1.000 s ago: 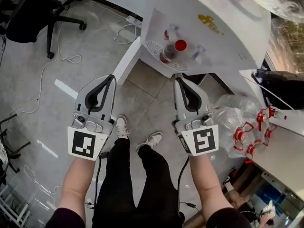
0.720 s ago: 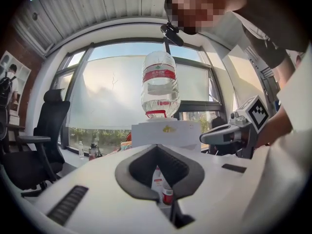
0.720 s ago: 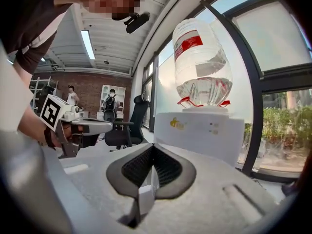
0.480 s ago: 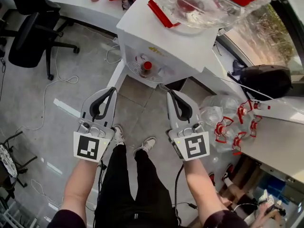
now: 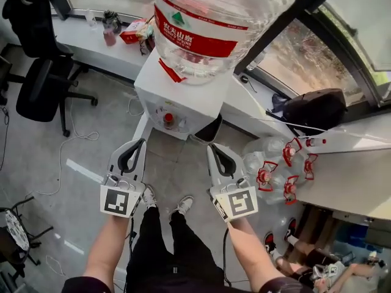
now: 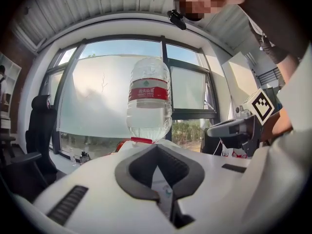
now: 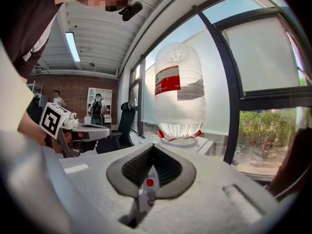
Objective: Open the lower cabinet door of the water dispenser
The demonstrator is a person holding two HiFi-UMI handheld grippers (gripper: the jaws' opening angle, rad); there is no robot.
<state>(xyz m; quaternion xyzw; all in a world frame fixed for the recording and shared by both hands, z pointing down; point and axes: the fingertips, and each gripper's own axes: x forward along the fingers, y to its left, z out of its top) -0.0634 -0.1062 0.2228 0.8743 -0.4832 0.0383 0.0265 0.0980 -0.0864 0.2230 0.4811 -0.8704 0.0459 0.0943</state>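
Bright office by a wide window, grey tiled floor (image 5: 49, 145) far below, a white desk (image 5: 91, 38) along the glass and a black office chair (image 5: 43, 84) at left. White water dispenser (image 5: 183, 96) straight ahead, topped by a large upturned water bottle (image 5: 204, 23) with a red label. Small red-capped bottle (image 5: 168, 119) standing in the tap recess. Lower cabinet door somewhere beneath that recess, hidden from the head view by the overhang; open or shut, impossible to tell.

Left gripper (image 5: 139, 142) and right gripper (image 5: 211, 146) side by side in front of the dispenser, held out on bare forearms, pointing roughly level toward it and well apart from it. Both pairs of jaws closed tip to tip, gripping nothing; only the big bottle and the small bottle seen beyond them in the gripper views.

Likely risks: closed jaws unable to take a door edge or handle unless opened first; a clumsy descent past the recess knocking the small bottle over; a hard tug rocking the top-heavy dispenser; clear empty jugs (image 5: 275, 170) just beside its right flank perhaps blocking the swing.
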